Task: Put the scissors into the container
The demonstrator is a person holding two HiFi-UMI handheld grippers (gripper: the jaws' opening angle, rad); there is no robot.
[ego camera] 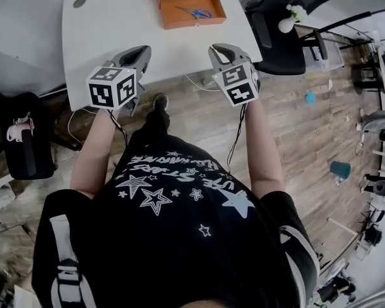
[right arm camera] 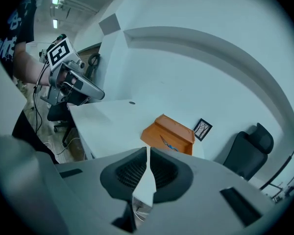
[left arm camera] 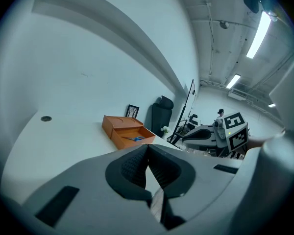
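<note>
One white table (ego camera: pixel 115 31) fills the upper part of the head view, with a black office chair (ego camera: pixel 289 24) just past its far right corner. At the table's far edge stands an orange container (ego camera: pixel 192 22), its open compartment facing the person. The left gripper (ego camera: pixel 143 49) hangs over the near edge. The right gripper (ego camera: pixel 218 47) hangs by the near right corner. Both are well apart from the container. Each gripper's own view shows its jaws pressed together with nothing between them. The scissors (ego camera: pixel 194 11) lie flat on the floor of the open compartment. They are small, with thin grey blades and blue handles toward the compartment's right wall.
</note>
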